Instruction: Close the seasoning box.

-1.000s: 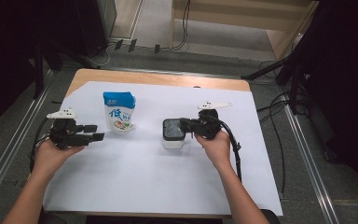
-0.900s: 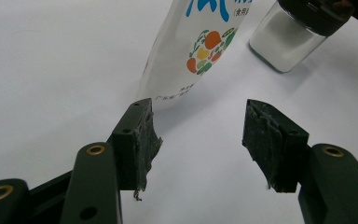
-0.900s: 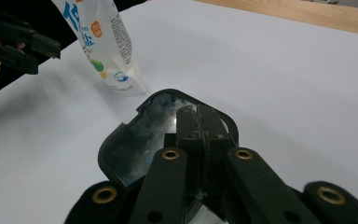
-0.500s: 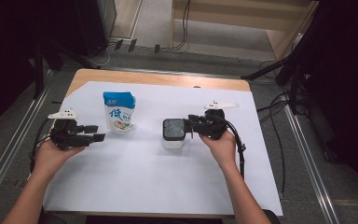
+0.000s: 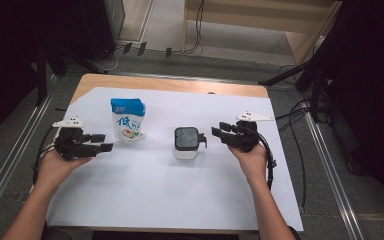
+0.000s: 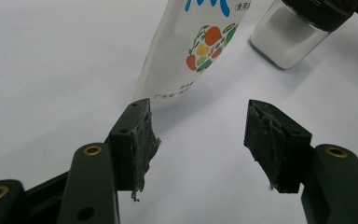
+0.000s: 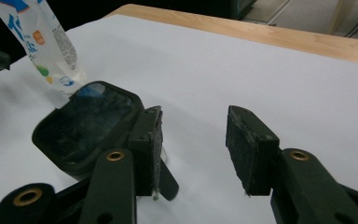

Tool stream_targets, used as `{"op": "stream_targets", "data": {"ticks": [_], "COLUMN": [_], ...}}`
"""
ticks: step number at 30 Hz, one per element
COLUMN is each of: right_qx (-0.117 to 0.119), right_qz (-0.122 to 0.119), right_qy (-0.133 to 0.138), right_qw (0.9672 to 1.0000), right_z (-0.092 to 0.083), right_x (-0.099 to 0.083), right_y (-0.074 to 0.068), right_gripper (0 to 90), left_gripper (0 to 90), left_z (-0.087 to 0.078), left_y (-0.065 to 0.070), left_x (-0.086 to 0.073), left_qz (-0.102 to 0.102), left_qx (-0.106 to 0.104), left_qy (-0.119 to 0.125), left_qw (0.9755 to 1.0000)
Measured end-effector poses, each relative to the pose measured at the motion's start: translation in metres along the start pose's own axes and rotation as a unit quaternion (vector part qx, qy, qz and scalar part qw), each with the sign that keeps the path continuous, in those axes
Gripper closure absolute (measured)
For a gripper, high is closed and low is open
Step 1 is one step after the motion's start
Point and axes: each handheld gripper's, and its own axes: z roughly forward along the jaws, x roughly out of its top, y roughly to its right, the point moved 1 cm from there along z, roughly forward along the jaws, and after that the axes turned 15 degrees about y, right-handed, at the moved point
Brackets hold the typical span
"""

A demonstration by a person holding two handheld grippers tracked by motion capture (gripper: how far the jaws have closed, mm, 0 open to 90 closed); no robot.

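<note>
A clear jar with a square black lid stands in the middle of the white sheet. A blue and white pouch stands upright to its left. My right gripper is just right of the jar and points at it. Its jaws have just been opening, with nothing between them. In the right gripper view the jar lid lies beside and behind the left jaw, apart from the pads. My left gripper is open and empty, left of the pouch, whose foot is just beyond the jaws.
The white sheet covers most of the wooden table. Metal rails run along both sides of the table. Cables lie on the floor beyond the far edge. A wooden shelf stands at the back.
The right gripper has let go of the jar, opened, and drawn back to the right. The jar stays where it stood. The left gripper has not moved.
</note>
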Motion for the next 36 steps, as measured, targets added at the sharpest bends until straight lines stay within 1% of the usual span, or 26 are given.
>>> {"op": "stream_targets", "data": {"ticks": [3,5,6,8,9,12,13,14,15,17,18,19,23,24,26,27,29,32,36], "right_qx": [-0.011,-0.021,-0.021,-0.028,-0.031,-0.044,-0.054,-0.054,-0.059,-0.067,-0.067,-0.069,-0.08,-0.081,-0.081,-0.082,-0.081,-0.082,-0.081], "right_qz": [-0.001,0.002,0.002,0.007,0.005,0.005,0.004,0.004,0.004,0.006,0.006,0.005,0.006,0.007,0.013,0.016,0.012,0.007,0.01], "right_qy": [0.003,0.005,0.005,0.002,0.006,0.004,0.002,0.002,0.001,0.002,0.002,0.003,-0.001,-0.002,-0.004,-0.003,-0.003,-0.013,-0.015], "right_qw": [0.9999,0.9998,0.9998,0.9996,0.9995,0.999,0.9985,0.9985,0.9982,0.9977,0.9977,0.9976,0.9968,0.9967,0.9966,0.9965,0.9966,0.9965,0.9966], "right_z": [-0.007,-0.014,-0.014,-0.019,-0.022,-0.03,-0.036,-0.036,-0.038,-0.046,-0.046,-0.048,-0.057,-0.058,-0.061,-0.063,-0.063,-0.062,-0.059], "right_x": [-0.005,-0.008,-0.008,-0.01,-0.012,-0.017,-0.02,-0.02,-0.022,-0.026,-0.026,-0.027,-0.034,-0.035,-0.039,-0.042,-0.044,-0.048,-0.05], "right_y": [0.005,0.009,0.009,0.012,0.014,0.02,0.024,0.024,0.025,0.03,0.03,0.031,0.035,0.035,0.036,0.036,0.035,0.035,0.034], "right_gripper": [55.9,55.6,55.6,55.3,54.7,53.7,53.3,53.3,53.3,53.3,53.3,53.3,52.7,52.7,53.6,53.7,53.7,53.6,53.4], "left_gripper": [41.7,41.7,41.7,41.6,41.5,41.3,41.2,41.2,41.1,41.0,41.0,41.0,41.0,40.9,40.8,40.7,40.5,40.4,40.4], "left_z": [0.001,0.001,0.001,0.003,0.003,0.006,0.007,0.008,0.008,0.009,0.01,0.01,0.011,0.011,0.012,0.012,0.012,0.012,0.012], "left_y": [-0.001,-0.002,-0.003,-0.004,-0.004,-0.005,-0.005,-0.005,-0.006,-0.007,-0.007,-0.008,-0.009,-0.01,-0.011,-0.011,-0.012,-0.013,-0.013], "left_x": [0.0,0.0,0.0,0.0,0.0,0.0,0.0,0.0,0.0,0.0,0.0,0.0,0.0,0.0,0.0,0.0,0.0,0.0,0.0], "left_qz": [0.001,0.0,0.0,-0.001,-0.001,-0.001,0.0,-0.001,-0.001,-0.004,-0.003,-0.004,-0.006,-0.005,-0.008,-0.008,-0.008,-0.013,-0.013], "left_qx": [0.002,-0.001,0.001,0.0,0.002,-0.001,-0.001,-0.001,-0.002,-0.001,0.0,-0.002,-0.002,0.001,-0.003,0.003,0.0,0.002,0.001], "left_qy": [0.001,0.0,0.0,0.0,0.001,-0.003,-0.002,-0.001,-0.003,-0.002,0.0,-0.004,-0.003,-0.002,-0.002,0.001,-0.001,0.002,0.002], "left_qw": [1.0,1.0,1.0,1.0,1.0,1.0,1.0,1.0,1.0,1.0,1.0,1.0,1.0,1.0,1.0,1.0,1.0,0.9999,0.9999]}}
